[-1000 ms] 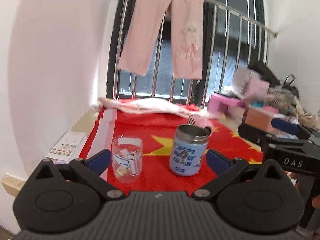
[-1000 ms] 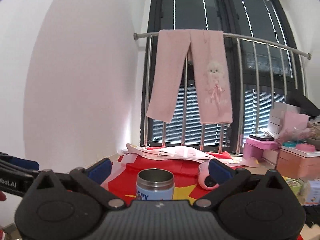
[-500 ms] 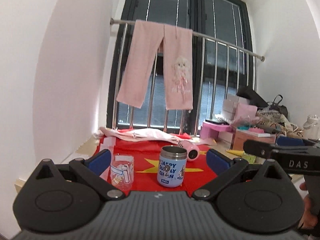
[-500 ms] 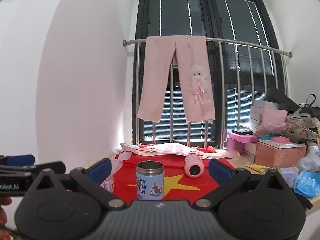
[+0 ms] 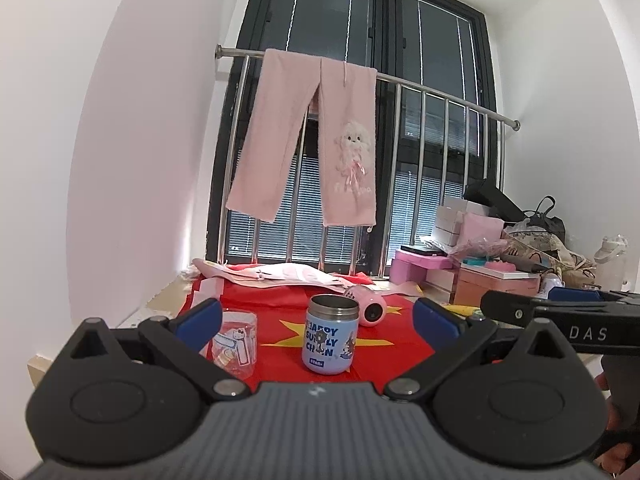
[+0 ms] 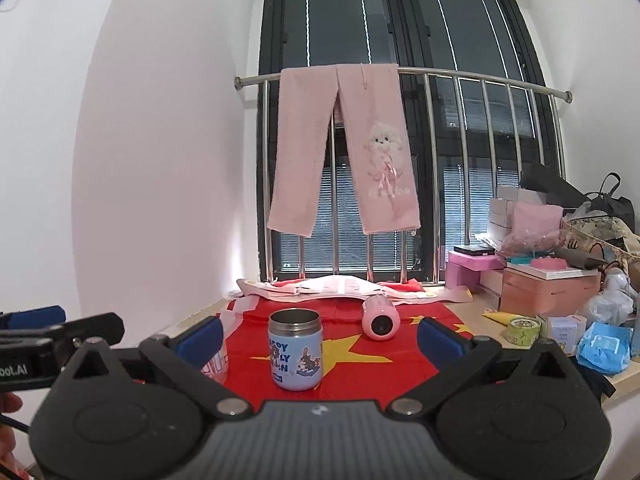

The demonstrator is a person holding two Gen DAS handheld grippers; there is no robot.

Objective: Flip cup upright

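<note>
A blue steel cup with cartoon print (image 5: 331, 335) (image 6: 295, 350) stands upright, mouth up, on a red flag cloth (image 5: 372, 344) (image 6: 360, 360). A clear glass with a cartoon sticker (image 5: 235, 343) stands upright to its left, partly hidden by my left fingertip; in the right wrist view only its edge shows (image 6: 218, 364). A pink cup (image 5: 370, 311) (image 6: 381, 321) lies on its side behind. My left gripper (image 5: 318, 320) and right gripper (image 6: 320, 338) are both open, empty, and held back from the cups.
Pink trousers (image 5: 312, 140) hang on a steel railing (image 6: 480, 80) before a dark window. Boxes, bags and packets (image 6: 560, 280) crowd the right of the table. A white wall is at the left. Folded cloth (image 6: 320, 288) lies at the back.
Both grippers have pulled back and away from the cups, so the cups look smaller and farther off. The cups themselves have not moved.
</note>
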